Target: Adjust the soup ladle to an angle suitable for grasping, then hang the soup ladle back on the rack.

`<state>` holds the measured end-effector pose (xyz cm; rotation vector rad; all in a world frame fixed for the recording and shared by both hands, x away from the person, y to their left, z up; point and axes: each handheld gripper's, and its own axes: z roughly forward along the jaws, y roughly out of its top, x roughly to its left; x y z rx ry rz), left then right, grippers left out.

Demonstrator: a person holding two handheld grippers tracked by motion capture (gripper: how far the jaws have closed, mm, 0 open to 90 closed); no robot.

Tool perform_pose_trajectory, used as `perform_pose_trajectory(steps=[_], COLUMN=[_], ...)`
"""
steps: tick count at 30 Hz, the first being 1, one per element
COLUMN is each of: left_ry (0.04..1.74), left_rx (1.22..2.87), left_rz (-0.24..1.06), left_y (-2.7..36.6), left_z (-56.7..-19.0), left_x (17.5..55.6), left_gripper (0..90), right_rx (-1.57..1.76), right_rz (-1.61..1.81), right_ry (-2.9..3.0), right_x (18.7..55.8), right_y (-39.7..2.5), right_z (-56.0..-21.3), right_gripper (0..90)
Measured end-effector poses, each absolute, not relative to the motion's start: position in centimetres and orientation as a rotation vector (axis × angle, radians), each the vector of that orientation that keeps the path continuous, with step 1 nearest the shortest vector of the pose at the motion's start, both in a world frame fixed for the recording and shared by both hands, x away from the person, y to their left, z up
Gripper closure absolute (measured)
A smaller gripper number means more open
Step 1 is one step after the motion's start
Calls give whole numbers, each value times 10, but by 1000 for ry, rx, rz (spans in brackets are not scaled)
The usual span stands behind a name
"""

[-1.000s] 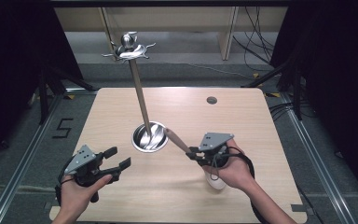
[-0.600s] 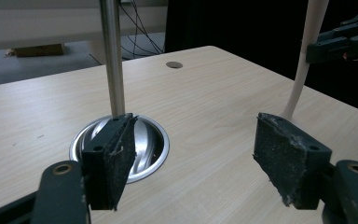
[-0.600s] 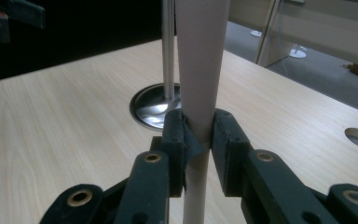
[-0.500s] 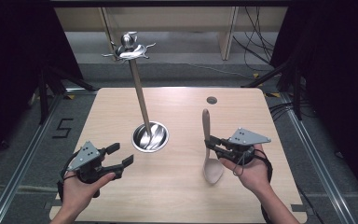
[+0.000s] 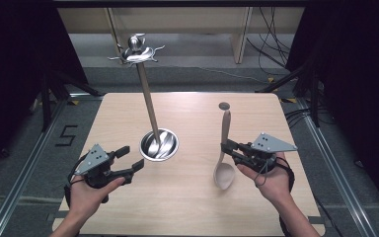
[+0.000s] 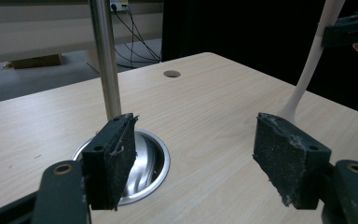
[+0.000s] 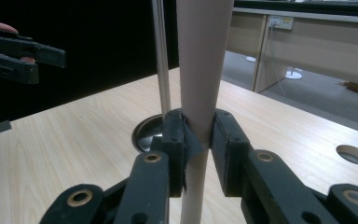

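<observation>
- Right tool at 4 o'clock on the bench, clamped on a wooden spoon.
- Left tool at 8 o'clock, jaws wide apart, empty.
- Metal stand at centre.

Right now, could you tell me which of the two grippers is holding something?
The right gripper: its jaws are clamped on the spoon handle. The left gripper is open and empty.

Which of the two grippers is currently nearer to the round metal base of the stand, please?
Left. The left gripper hangs open just beside the metal base, while the right gripper grips the wooden spoon farther off toward the table's other side.
</observation>
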<state>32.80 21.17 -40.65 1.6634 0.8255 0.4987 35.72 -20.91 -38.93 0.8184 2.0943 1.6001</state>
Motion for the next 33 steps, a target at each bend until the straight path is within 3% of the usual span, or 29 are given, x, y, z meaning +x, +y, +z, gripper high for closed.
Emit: perform_pose_trajectory(steps=[14,33], left_ry=[823,725], left_rx=[1631,1655], left_rz=[524,481], left_y=[204,183], left_z=[-389,-380], left_x=[336,335], left_gripper=[289,293], right_rx=[829,808], right_rz=[1580,1545], right_ry=[2106,2101], right_x=[339,345], right_y=[-207,-198], right_z=[-387,-389], right_gripper=[766,766])
